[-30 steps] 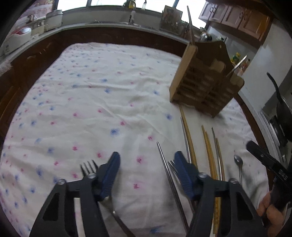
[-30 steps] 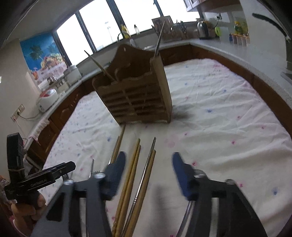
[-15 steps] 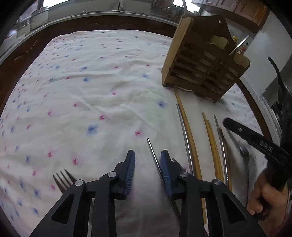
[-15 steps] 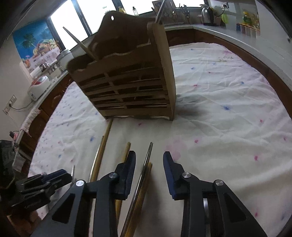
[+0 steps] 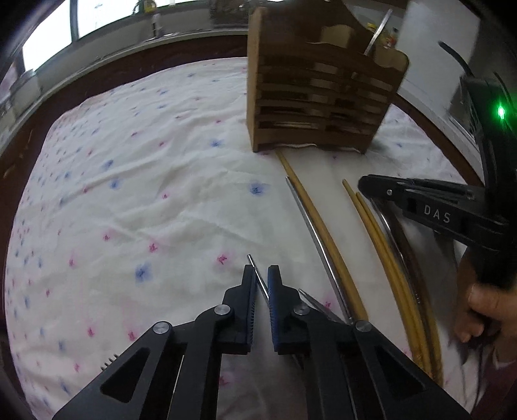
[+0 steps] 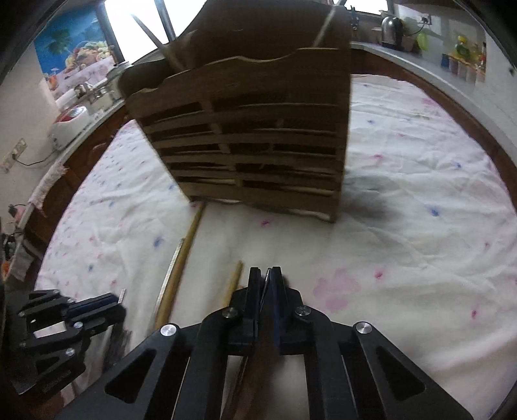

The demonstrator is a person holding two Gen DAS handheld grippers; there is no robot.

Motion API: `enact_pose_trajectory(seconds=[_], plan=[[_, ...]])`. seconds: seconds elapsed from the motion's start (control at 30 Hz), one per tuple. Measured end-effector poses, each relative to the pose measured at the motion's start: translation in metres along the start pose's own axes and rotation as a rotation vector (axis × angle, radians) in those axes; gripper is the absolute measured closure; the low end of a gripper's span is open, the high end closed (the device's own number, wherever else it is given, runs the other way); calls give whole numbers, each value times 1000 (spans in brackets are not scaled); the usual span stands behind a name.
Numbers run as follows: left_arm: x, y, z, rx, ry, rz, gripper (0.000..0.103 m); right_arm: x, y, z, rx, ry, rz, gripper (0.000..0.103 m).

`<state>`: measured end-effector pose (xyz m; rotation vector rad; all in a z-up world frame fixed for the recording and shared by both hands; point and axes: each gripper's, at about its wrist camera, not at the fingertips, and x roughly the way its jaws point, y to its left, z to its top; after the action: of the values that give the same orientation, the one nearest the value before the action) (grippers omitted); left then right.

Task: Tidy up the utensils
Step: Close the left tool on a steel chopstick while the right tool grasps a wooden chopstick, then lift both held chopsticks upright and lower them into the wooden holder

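Observation:
A wooden slatted utensil holder [image 5: 323, 93] stands on the flowered cloth; it fills the right wrist view [image 6: 258, 139], with sticks poking out of its top. My left gripper [image 5: 261, 274] is shut on a metal chopstick [image 5: 257, 274] low over the cloth. My right gripper [image 6: 267, 278] is shut on a thin metal chopstick [image 6: 267, 277] in front of the holder; its arm shows in the left wrist view [image 5: 433, 206]. Wooden chopsticks [image 5: 381, 245] and a metal and wooden pair [image 5: 310, 219] lie on the cloth between the grippers.
The white cloth [image 5: 145, 194] with pink and blue flowers covers the table, wrinkled in places. A dark wooden counter rim [image 5: 97, 68] runs behind it. A rice cooker [image 6: 69, 126] and a kettle [image 6: 392, 30] stand on the counter.
Both grippers closed from wide open onto one metal chopstick each. Both moved forward toward the holder, which now looks larger.

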<state>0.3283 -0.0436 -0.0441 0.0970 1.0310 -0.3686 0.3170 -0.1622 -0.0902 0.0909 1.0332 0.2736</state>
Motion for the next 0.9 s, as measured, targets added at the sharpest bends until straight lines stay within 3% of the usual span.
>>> enact_pose_trajectory(seconds=[0.13, 0.4, 0.77, 0.9], plan=[[-5, 6, -7, -36, 33, -32, 97, -3, -1, -7, 18, 13, 21, 98], [-10, -4, -8, -27, 48, 23, 94, -11, 1, -17, 2, 19, 12, 96], [-6, -8, -6, -5, 34, 33, 97, -9, 12, -18, -39, 1, -26, 97], [-9, -3, -8, -33, 23, 16, 101, -20, 7, -18, 5, -18, 26, 99]])
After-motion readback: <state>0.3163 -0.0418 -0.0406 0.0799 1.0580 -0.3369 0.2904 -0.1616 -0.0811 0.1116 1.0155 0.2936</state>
